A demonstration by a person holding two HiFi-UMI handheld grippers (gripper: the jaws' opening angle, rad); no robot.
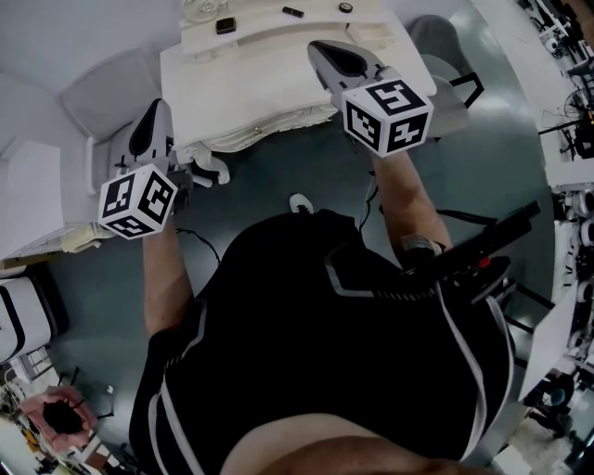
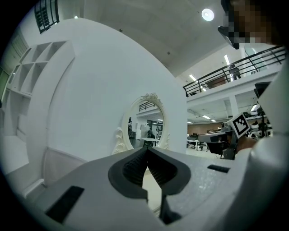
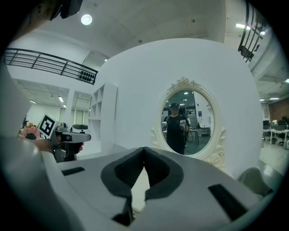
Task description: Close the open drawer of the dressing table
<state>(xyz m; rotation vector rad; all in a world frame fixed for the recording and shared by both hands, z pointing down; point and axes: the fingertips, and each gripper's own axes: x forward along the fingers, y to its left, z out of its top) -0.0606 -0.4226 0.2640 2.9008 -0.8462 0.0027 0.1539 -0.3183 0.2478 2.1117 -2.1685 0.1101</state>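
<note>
The white dressing table [image 1: 232,83] stands in front of me, its carved front edge [image 1: 269,125] nearest. No drawer front can be told apart from that edge in any view. My right gripper [image 1: 320,48] is shut and empty, held over the right half of the table top. Off the table's left side, my left gripper [image 1: 158,107] is also shut and empty. Both gripper views look at the table's oval mirror [image 2: 146,131] [image 3: 187,122], with the jaw tips of the left gripper [image 2: 146,150] and right gripper [image 3: 144,149] touching.
Small dark items [image 1: 225,25] lie on the table's raised back shelf. A grey chair [image 1: 445,65] stands to the table's right. A white shelf unit [image 2: 36,67] is on the left. A cable and my white shoe [image 1: 300,202] are on the floor below.
</note>
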